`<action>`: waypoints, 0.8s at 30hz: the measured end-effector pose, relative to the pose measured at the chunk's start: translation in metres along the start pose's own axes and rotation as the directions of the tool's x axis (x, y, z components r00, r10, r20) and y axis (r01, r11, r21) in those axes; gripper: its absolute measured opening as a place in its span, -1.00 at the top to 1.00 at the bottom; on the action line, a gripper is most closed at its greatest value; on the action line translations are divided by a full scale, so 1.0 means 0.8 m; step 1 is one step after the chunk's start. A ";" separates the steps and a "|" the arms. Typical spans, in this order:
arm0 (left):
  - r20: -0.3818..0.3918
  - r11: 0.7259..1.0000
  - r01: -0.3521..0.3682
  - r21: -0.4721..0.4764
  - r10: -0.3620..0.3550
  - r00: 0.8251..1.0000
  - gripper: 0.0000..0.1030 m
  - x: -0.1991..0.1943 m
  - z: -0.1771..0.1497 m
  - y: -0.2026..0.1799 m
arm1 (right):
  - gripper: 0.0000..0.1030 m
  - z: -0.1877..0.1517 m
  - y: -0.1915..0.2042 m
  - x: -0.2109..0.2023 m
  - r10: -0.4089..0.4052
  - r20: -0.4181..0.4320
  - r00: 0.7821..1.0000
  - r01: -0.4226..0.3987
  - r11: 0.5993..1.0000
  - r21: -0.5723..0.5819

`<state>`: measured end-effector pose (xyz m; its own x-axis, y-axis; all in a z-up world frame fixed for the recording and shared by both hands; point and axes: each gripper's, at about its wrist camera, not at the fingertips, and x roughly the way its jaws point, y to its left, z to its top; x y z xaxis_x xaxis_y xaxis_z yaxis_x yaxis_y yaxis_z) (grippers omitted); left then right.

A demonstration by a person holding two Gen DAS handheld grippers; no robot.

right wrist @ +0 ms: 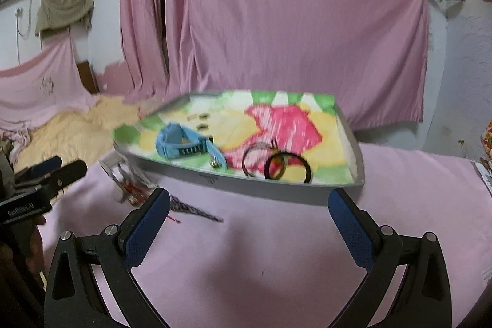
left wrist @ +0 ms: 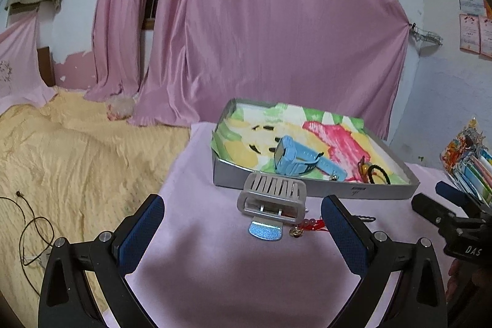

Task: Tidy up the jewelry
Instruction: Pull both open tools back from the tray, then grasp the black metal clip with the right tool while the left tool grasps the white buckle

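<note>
Both grippers, left [left wrist: 243,223] and right [right wrist: 249,217], hover wide open and empty, level over a pink cloth [left wrist: 215,266]. A hair clip [left wrist: 270,202] lies ahead of the left; a watch [left wrist: 292,159] and bands [right wrist: 287,169] sit in a tray [left wrist: 307,189].

pink curtains [left wrist: 246,29] drape white walls [left wrist: 446,88] — yellow bedspread [left wrist: 77,149] left, papers [left wrist: 473,20] pinned right.

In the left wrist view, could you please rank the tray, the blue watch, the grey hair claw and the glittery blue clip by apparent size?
1. tray
2. and 3. blue watch and grey hair claw: they look alike, and the claw is nearer, so unranked
4. glittery blue clip
</note>
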<state>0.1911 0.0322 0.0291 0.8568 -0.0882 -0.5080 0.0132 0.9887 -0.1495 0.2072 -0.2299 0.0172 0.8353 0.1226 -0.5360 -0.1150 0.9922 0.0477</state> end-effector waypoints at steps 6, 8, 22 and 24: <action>-0.108 0.999 0.014 0.031 -0.011 0.994 -0.99 0.029 0.006 -0.007 | -0.96 0.001 0.004 0.036 0.078 -0.154 0.985 -0.086 0.995 -0.049; -0.131 0.999 0.013 0.048 -0.007 0.991 -0.99 0.035 0.006 -0.010 | -0.96 0.000 0.007 0.046 0.090 -0.191 0.977 -0.104 0.992 -0.065; -0.186 0.994 0.098 0.048 -0.088 0.979 -0.56 0.056 0.017 -0.012 | 0.06 0.012 0.042 0.082 0.161 -0.316 0.935 -0.231 0.952 -0.199; -0.194 0.993 0.106 0.050 -0.095 0.976 -0.50 0.057 0.016 -0.013 | 0.16 0.013 0.044 0.084 0.171 -0.322 0.931 -0.245 0.947 -0.206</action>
<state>0.2367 0.0197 0.0182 0.7355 -0.2033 -0.6463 0.1299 0.9785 -0.1600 0.2651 -0.1869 -0.0081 0.5854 0.2764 -0.7622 -0.4243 0.9055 0.0025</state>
